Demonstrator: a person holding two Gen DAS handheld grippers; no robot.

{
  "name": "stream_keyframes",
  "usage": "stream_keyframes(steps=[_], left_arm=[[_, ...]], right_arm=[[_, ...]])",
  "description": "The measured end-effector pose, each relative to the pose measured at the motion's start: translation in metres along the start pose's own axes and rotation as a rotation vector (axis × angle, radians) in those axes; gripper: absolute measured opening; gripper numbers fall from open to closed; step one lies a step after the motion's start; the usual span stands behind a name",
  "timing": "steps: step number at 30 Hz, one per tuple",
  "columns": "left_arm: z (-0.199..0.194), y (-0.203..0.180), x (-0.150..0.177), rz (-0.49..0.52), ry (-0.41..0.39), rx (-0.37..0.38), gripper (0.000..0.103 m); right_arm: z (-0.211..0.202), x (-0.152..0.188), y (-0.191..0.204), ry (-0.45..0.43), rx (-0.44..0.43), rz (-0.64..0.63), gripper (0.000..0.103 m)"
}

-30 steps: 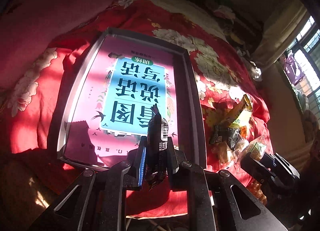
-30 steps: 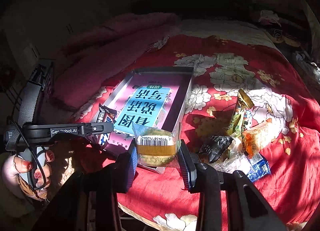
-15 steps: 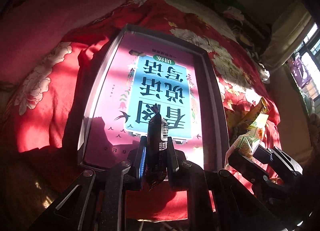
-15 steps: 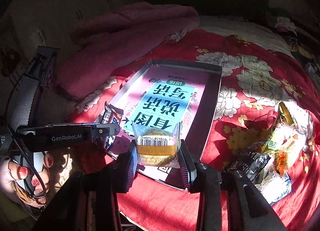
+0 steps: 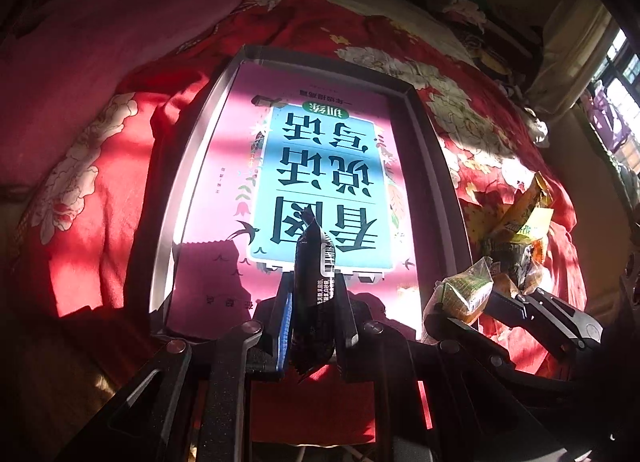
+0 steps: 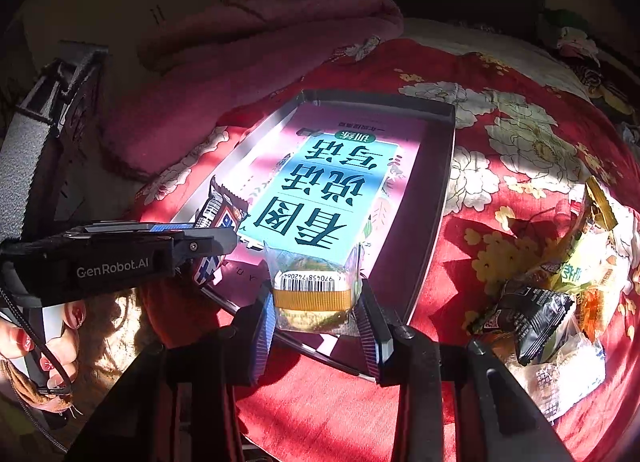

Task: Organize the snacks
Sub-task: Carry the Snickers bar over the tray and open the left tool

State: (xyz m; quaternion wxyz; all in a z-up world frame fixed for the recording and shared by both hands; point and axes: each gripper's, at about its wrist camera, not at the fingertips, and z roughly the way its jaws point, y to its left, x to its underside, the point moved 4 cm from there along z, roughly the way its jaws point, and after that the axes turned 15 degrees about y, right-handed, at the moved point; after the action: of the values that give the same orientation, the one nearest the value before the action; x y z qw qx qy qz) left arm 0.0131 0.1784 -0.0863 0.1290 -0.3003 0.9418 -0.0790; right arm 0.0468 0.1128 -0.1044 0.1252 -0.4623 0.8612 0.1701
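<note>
A dark-rimmed tray lies on the red floral bedspread, with a pink and blue book cover lining its floor. My left gripper is shut on a dark snack bar, held on edge over the tray's near end. My right gripper is shut on a clear-wrapped round cake with a barcode label, over the tray's near right corner. Loose snacks lie piled right of the tray.
A pink blanket is bunched behind and left of the tray. A person's hand holds the left gripper's handle at the lower left. A window lets sun in at the far right.
My right gripper has come left and down with the cake, from beside the snack pile to the tray's near right corner. The left gripper has barely shifted, still holding the bar.
</note>
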Motion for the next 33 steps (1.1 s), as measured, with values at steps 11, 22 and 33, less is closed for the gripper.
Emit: stream_keyframes(steps=[11,22,33], left_arm=[[0.009,-0.003,0.001,0.011,0.022,-0.003,0.018],[0.012,-0.006,0.001,0.013,0.037,0.011,0.018],[0.008,-0.009,0.0,0.02,0.029,0.014,0.021]], right_arm=[[0.011,0.005,-0.002,0.035,0.007,-0.001,0.039],[0.011,0.008,-0.005,0.043,0.009,0.008,0.04],[0.001,0.01,-0.009,0.005,-0.009,0.016,0.045]])
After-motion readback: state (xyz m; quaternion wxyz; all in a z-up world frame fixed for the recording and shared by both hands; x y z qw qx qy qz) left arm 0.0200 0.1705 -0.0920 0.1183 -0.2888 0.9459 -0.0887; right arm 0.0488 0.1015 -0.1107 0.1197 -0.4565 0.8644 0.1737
